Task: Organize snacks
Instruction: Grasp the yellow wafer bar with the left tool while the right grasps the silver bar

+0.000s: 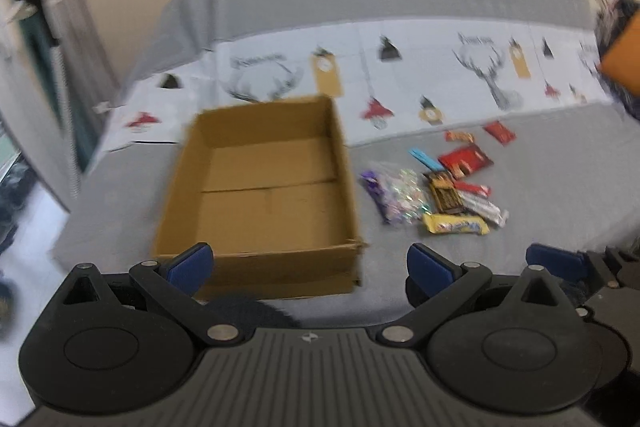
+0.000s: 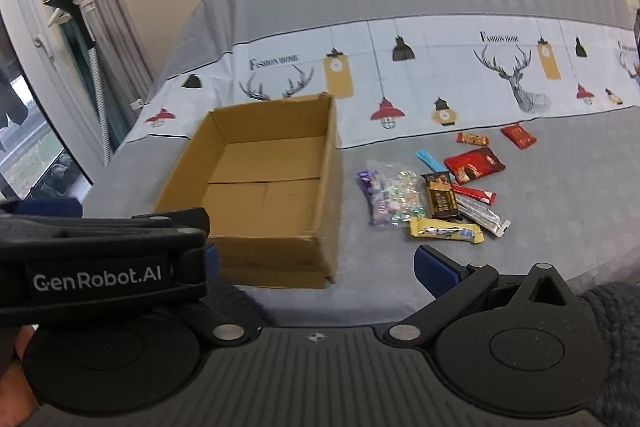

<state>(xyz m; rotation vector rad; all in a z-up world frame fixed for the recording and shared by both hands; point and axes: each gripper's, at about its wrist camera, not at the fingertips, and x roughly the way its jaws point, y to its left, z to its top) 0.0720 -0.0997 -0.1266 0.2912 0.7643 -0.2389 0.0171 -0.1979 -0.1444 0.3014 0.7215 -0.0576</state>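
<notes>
Now, with both the left gripper and right gripper spread wide and carrying nothing, reach for the yellow bar nearest in the snack pile right of the empty box; pinch across its width; lift clear.

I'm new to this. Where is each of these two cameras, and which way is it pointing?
Left wrist view: rides on the left tool, looking forward over its open blue pads at the empty cardboard box; the right tool's pad shows at far right.
Right wrist view: rides on the right tool, facing the same way; the left tool crosses its left side, a hand below.
Both show the box and the snack pile to its right.
</notes>
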